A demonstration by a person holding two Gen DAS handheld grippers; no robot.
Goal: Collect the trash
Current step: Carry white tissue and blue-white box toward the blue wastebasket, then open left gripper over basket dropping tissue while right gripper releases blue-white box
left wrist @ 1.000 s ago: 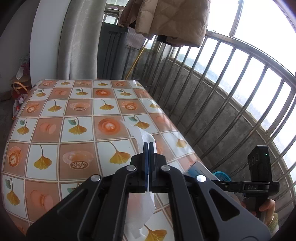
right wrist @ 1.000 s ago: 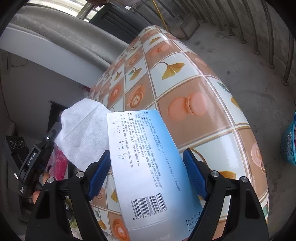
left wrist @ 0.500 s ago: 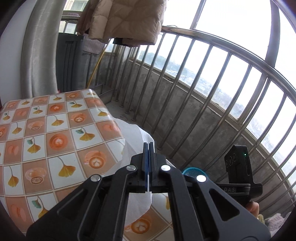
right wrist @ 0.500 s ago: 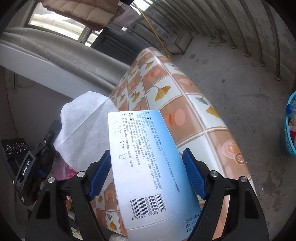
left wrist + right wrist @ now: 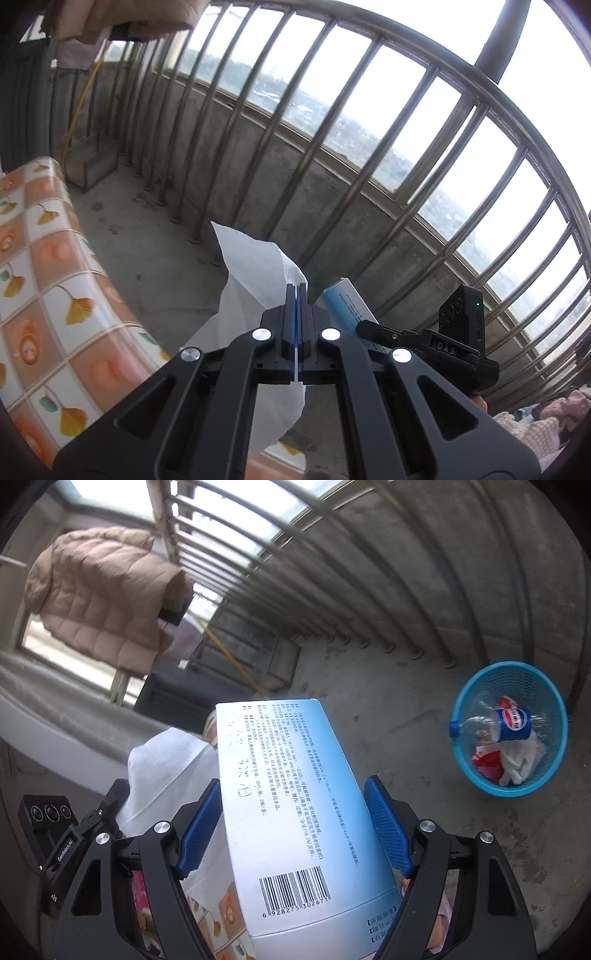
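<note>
My left gripper is shut on a white tissue, which hangs in the air past the table's edge; the tissue also shows in the right wrist view. My right gripper is shut on a light blue and white carton with a barcode, held above the floor; its end shows in the left wrist view. A blue plastic trash basket stands on the concrete floor to the right, holding a plastic bottle and other waste.
The table with an orange patterned cloth lies to the left. A metal balcony railing on a low concrete wall runs ahead. A beige padded jacket hangs above. The concrete floor lies between table and railing.
Both grippers have swung away from the table toward the railing and floor with their loads. The blue basket has come fully into the right wrist view.
</note>
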